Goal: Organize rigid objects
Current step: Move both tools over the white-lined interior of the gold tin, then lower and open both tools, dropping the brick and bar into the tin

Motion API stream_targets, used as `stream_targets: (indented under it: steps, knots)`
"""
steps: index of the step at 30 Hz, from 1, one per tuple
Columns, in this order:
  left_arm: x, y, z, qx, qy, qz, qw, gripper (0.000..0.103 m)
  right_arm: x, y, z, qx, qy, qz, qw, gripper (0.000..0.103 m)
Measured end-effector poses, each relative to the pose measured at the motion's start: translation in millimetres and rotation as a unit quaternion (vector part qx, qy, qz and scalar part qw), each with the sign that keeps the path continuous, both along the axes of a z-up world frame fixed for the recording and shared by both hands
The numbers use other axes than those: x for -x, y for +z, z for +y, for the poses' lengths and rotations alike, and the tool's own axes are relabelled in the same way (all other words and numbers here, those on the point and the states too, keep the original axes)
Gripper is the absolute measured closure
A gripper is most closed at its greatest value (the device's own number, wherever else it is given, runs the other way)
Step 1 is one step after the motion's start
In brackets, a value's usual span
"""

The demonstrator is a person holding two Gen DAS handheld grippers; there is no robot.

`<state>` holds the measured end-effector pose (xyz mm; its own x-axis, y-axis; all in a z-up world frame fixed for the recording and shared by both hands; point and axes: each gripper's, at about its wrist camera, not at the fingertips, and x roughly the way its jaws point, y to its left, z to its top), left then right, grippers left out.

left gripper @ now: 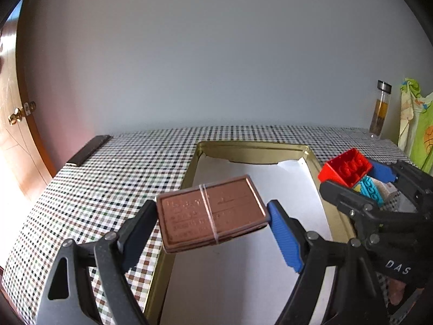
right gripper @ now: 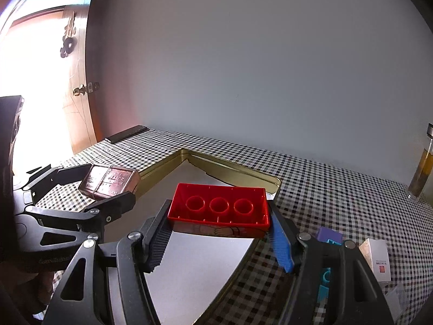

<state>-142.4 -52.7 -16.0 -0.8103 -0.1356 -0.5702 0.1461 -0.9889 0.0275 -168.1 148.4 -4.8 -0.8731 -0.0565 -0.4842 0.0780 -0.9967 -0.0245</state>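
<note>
Left wrist view, from its left side: a wooden door (left gripper: 16,140) with a brass knob stands beside the checked tablecloth (left gripper: 108,178), and a dark flat bar (left gripper: 88,150) lies at the table's far left corner. Next, the left gripper (left gripper: 213,214) has its tongs clamped on a brown metal case (left gripper: 212,212) with a rubber band around its middle; the case is held tilted above the left edge of a shallow gold tin tray (left gripper: 243,146) lined with white paper (left gripper: 243,257). Further right, the right gripper (left gripper: 351,174) has its tongs closed on a red building brick (left gripper: 345,166), raised over the tray's right rim, with a cyan brick (left gripper: 372,188) on the cloth behind it. A glass bottle (left gripper: 379,111) with amber contents stands upright by the wall at the far right, next to a green cloth (left gripper: 416,124).

Right wrist view, left to right: the brown case sits in the left gripper's jaws over the tray's left rim, the red brick is pinched hollow side up above the paper, and a purple block (right gripper: 328,234) and a small white box (right gripper: 377,257) rest on the cloth to the right.
</note>
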Motion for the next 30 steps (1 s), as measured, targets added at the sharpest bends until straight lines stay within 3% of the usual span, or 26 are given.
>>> stream_targets:
  steps: [30]
  knots:
    - [41.6,-7.2,-3.5,0.043,-0.005,-0.088,0.9951,0.020,34.9,-25.7,6.9,-0.010,-0.002,-0.066,0.998,0.033]
